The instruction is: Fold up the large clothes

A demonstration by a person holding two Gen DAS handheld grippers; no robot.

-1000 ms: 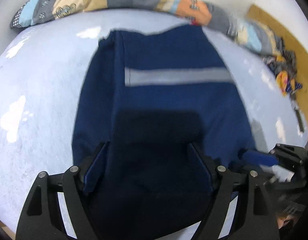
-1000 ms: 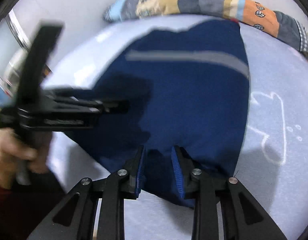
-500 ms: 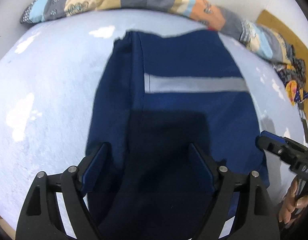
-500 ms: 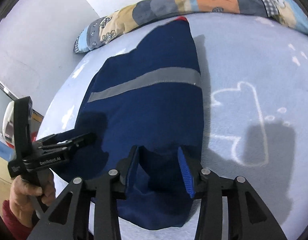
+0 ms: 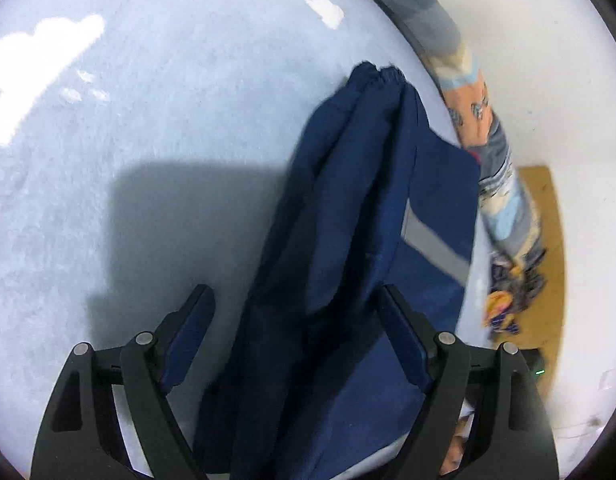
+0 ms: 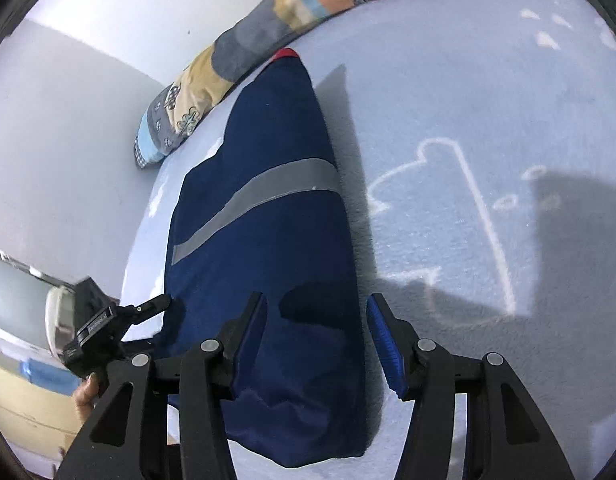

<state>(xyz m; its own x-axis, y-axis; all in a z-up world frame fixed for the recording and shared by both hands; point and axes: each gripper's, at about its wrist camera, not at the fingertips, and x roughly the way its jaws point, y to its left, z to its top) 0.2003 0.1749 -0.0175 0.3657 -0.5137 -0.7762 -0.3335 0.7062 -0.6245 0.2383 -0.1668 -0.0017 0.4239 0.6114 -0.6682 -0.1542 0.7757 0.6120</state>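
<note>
The left gripper [image 5: 293, 320] is standing wide open over the near edge of the folded navy-blue fabric garment with a grey reflective stripe [image 6: 267, 240], gripping nothing. The garment is lying flat on the pale-blue fleece blanket [image 6: 468, 120], and the right gripper [image 6: 314, 320] is opening its jaws, the garment's corner lying loose between them.

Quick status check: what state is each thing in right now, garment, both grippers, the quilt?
Navy garment: folded, lying flat on the light blue bed cover, grey stripe up.
Left gripper: open wide, garment edge between its jaws, not pinched.
Right gripper: jaws opening, garment's near end between them, released.
Patchwork quilt: bunched along the wall.
</note>
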